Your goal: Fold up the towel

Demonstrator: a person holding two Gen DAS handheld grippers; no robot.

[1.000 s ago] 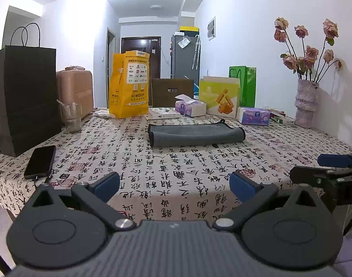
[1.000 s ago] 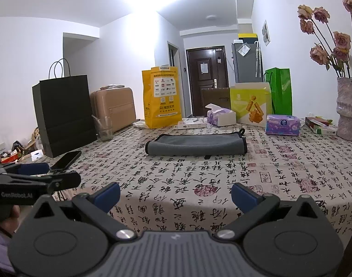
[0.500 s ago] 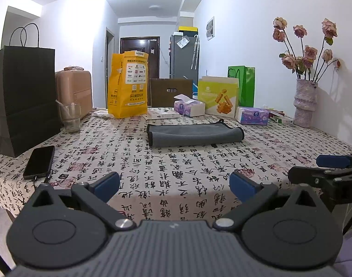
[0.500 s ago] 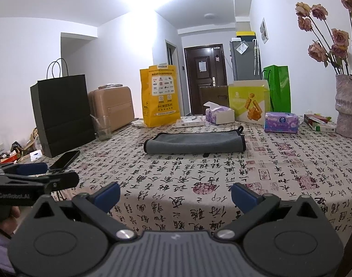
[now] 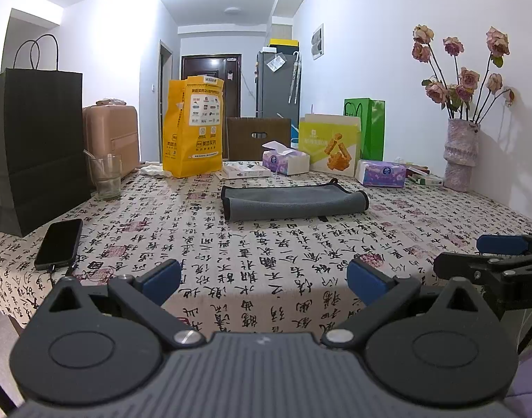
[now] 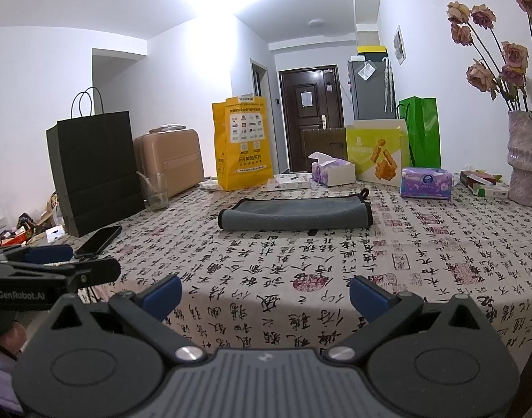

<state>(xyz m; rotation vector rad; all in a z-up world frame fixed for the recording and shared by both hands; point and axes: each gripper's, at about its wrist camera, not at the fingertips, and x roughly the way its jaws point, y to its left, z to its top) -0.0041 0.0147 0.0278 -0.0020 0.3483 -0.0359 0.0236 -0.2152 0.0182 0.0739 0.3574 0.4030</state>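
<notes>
A grey towel (image 5: 294,203) with a dark border lies folded in a long strip across the middle of the table; it also shows in the right wrist view (image 6: 295,213). My left gripper (image 5: 264,280) is open and empty, held at the table's near edge, well short of the towel. My right gripper (image 6: 265,294) is open and empty, also at the near edge. The right gripper shows at the right edge of the left wrist view (image 5: 489,261). The left gripper shows at the left edge of the right wrist view (image 6: 53,268).
A patterned tablecloth (image 5: 266,254) covers the table. A phone (image 5: 59,244), a glass (image 5: 105,176) and a black paper bag (image 5: 36,146) stand at the left. A yellow bag (image 5: 192,127), tissue boxes (image 5: 381,173) and a flower vase (image 5: 461,155) line the back.
Both views shifted very slightly; the grippers stay open at the near edge and the towel has not moved.
</notes>
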